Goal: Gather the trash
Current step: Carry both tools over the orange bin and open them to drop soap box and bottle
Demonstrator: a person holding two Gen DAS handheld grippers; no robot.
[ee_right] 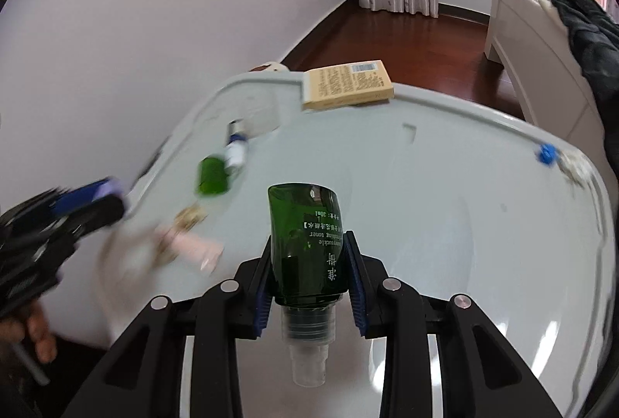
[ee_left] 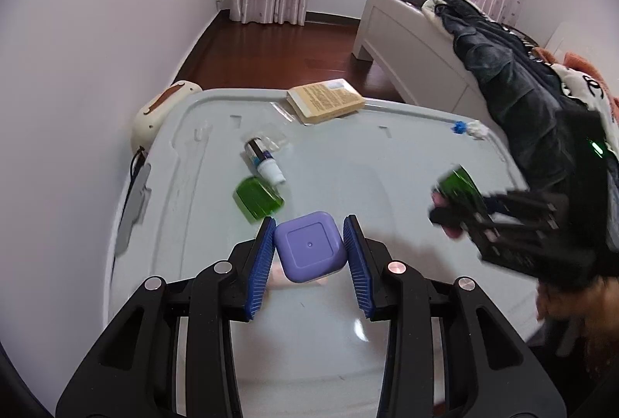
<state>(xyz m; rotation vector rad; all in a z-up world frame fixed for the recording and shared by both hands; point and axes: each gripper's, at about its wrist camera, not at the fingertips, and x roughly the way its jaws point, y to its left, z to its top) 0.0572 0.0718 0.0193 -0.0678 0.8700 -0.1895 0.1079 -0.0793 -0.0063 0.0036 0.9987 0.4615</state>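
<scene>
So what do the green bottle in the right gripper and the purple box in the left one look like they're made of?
Green bottle: translucent dark green with a glossy sheen and printed text; glass or hard plastic, can't tell. Its cap is clear plastic.
Purple box: opaque lavender, smooth satin finish, rounded molded corners, so probably plastic.

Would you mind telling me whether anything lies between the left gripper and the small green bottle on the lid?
Nothing visible lies between them, but the left gripper already has a purple square container between its fingers; the small green bottle lies just ahead-left.
</scene>
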